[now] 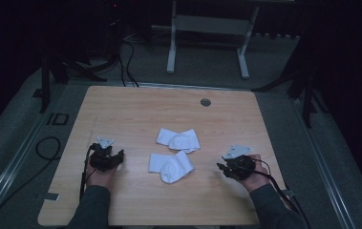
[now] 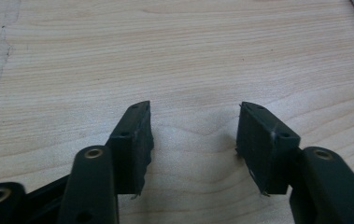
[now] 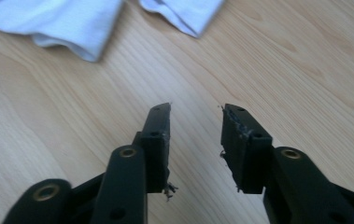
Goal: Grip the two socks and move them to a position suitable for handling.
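two white socks lie in the middle of the wooden table [image 1: 121, 109], the nearer sock [image 1: 171, 167] folded on itself and the farther sock [image 1: 179, 140] just beyond it, the two close together but whether they touch i cannot tell. both sit between the grippers, off to the inner side of each. the right gripper [image 3: 195, 114] hovers over bare wood with its jaws parted and nothing between them; ahead of those jaws and off to the left the nearer sock [image 3: 55, 21] shows as a rumpled white edge, with a corner of the farther sock [image 3: 181, 11] just right of it. the left gripper [image 2: 194, 112] also has its jaws standing apart, wider than the right's, with only wood grain between them; a sliver of white cloth sits at the far right, well away from the pads. in the high view the left gripper [image 1: 116, 155] and right gripper [image 1: 221, 167] each sit in a hand near the table's near edge.
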`<state>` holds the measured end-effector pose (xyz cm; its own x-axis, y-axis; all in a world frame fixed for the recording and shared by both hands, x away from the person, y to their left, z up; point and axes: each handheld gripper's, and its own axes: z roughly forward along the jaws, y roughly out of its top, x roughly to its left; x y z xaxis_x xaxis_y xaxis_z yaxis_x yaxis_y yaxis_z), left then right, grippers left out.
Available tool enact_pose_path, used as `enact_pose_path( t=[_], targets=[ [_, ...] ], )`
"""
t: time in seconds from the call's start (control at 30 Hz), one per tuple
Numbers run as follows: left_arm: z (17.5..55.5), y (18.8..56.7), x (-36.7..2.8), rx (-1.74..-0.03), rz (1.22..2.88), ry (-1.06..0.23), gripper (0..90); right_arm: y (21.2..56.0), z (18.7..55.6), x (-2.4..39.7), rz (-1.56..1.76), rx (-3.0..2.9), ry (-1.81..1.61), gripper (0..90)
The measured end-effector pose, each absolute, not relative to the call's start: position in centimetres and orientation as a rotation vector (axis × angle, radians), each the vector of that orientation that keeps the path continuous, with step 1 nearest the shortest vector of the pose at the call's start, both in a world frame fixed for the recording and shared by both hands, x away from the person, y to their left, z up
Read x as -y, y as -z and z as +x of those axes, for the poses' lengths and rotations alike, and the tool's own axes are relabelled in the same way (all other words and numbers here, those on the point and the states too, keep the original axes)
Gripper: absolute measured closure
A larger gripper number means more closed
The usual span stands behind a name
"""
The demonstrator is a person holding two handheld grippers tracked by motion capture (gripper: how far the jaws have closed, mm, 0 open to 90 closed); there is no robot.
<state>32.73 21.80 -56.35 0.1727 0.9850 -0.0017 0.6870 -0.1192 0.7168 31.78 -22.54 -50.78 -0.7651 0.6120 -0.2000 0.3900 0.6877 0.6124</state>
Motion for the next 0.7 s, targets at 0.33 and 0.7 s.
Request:
enact_pose_path(
  t=[0.33,0.7],
  targets=[
    [32.6,56.3,-21.8,-1.556,1.887,-0.653,55.0,50.9,32.2,18.5,0.648,-2.582,-0.762,85.6],
    [32.6,56.3,-21.8,-1.554,1.89,-0.65,54.5,50.9,32.3,13.7,0.521,-2.63,-0.777,89.8]
  ],
)
